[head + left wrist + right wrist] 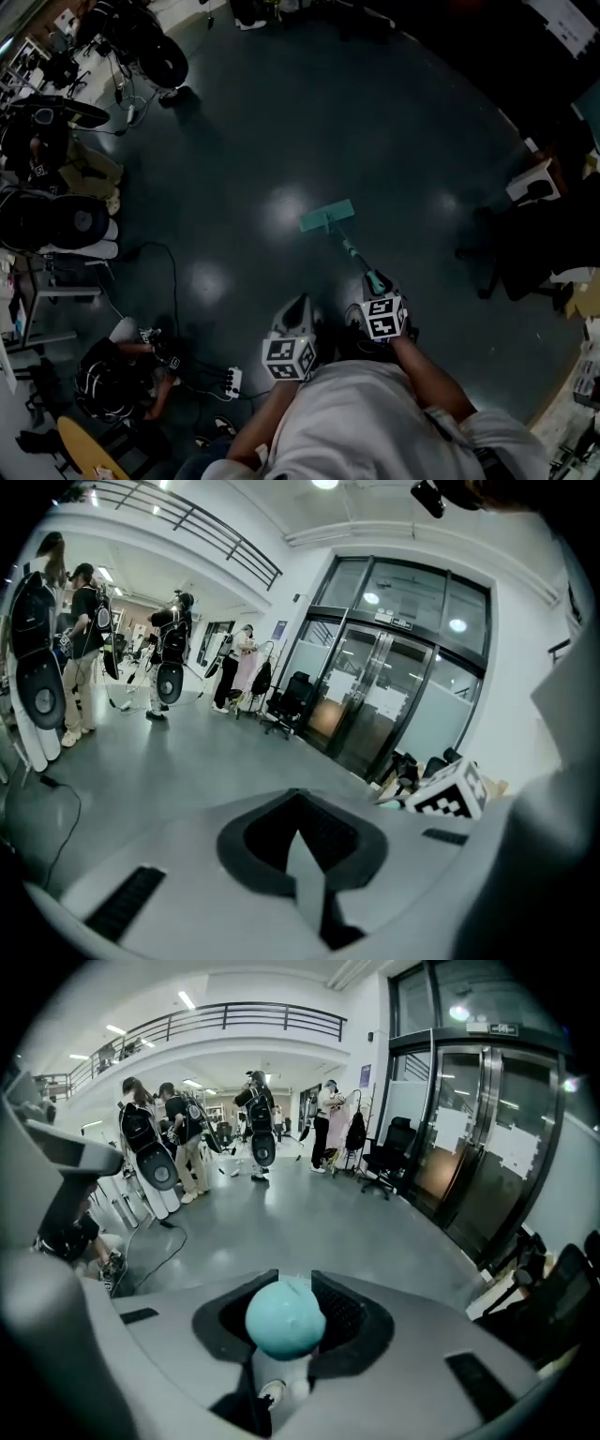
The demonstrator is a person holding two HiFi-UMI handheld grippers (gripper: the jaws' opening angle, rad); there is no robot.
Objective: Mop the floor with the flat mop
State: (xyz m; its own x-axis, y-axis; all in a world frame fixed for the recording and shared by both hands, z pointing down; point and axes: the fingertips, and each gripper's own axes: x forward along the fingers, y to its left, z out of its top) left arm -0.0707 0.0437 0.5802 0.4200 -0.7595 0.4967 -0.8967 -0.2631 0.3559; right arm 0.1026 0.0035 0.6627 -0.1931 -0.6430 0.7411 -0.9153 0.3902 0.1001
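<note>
The flat mop's teal head (327, 217) lies flat on the dark, glossy floor (281, 131) ahead of me. Its handle (352, 251) slants back to my right gripper (379, 292), which is shut on the top of it. In the right gripper view the handle's round teal end cap (285, 1319) fills the space between the dark pads (352, 1321). My left gripper (297, 307) hangs just left of the right one, apart from the handle. In its own view the left gripper (302, 841) has its jaws together with nothing between them.
A crouching person (112, 375) and a power strip (232, 381) with cables lie at the lower left. Standing people with black gear (155, 1152) are at the far left. An office chair (525, 253) and a white stool (532, 181) stand on the right, by glass doors (469, 1166).
</note>
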